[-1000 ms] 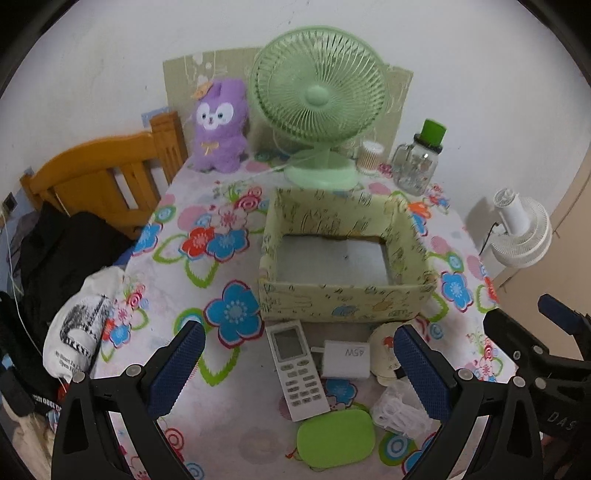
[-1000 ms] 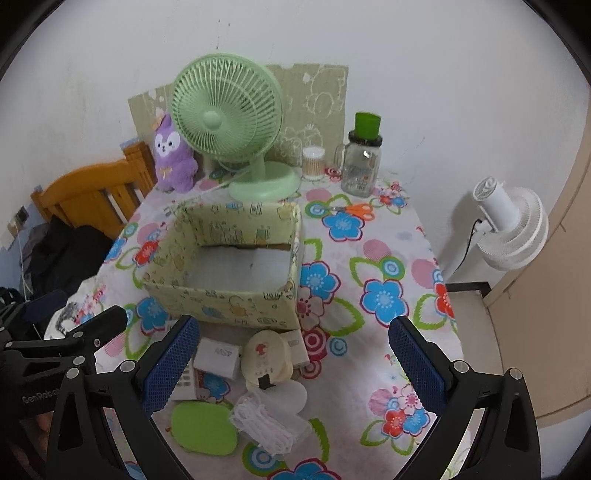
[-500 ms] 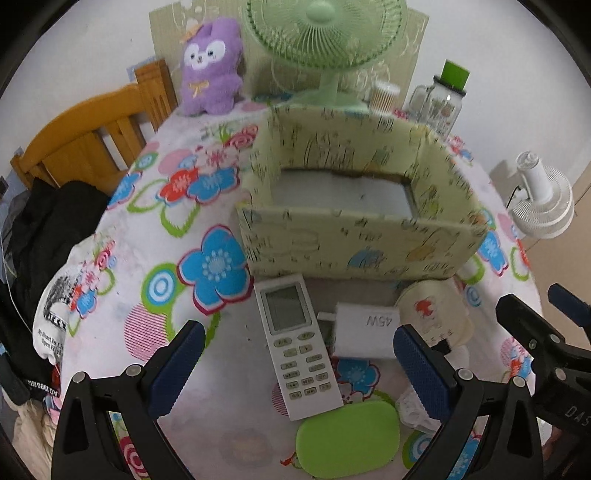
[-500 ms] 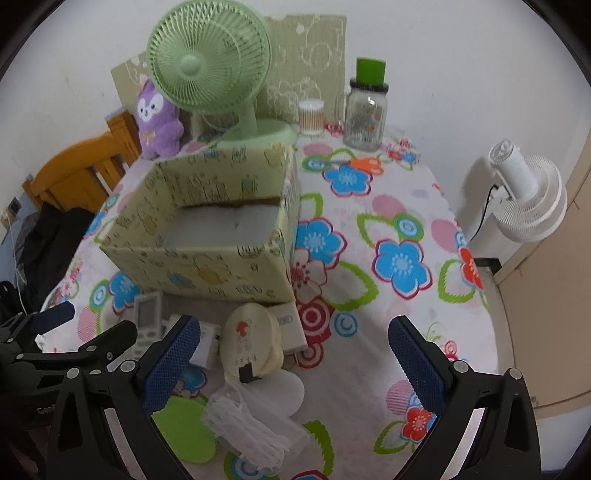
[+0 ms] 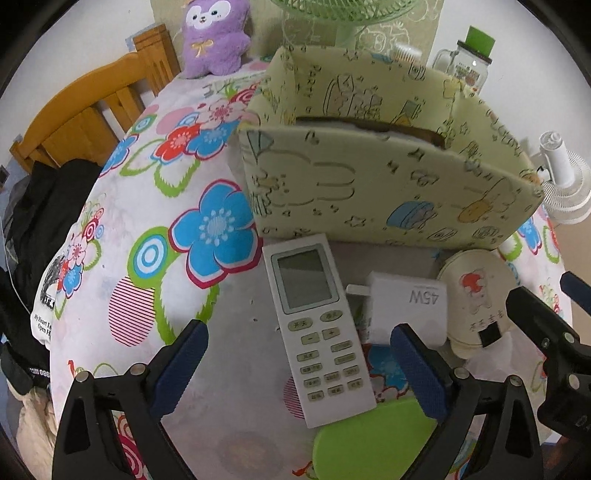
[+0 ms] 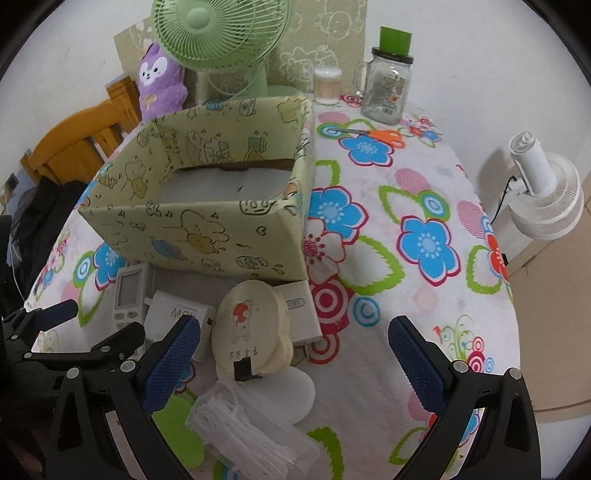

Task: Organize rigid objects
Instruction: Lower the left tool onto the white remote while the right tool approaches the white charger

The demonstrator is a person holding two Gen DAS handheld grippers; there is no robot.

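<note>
A white remote control lies on the flowered tablecloth in front of a pale yellow patterned box. My left gripper is open, its fingers on either side of the remote's lower half, just above it. A white 45W charger, a cream round case and a green flat case lie beside the remote. My right gripper is open above the cream case and a clear packet of white items. The box looks empty inside.
A green fan, purple plush toy, glass jar with green lid, cotton swab tub and orange scissors stand behind the box. A wooden chair is left, a white fan right.
Both grippers have moved forward and down toward the items before the box. The left one now straddles the remote; the right one is over the cream case. Both stay open.
</note>
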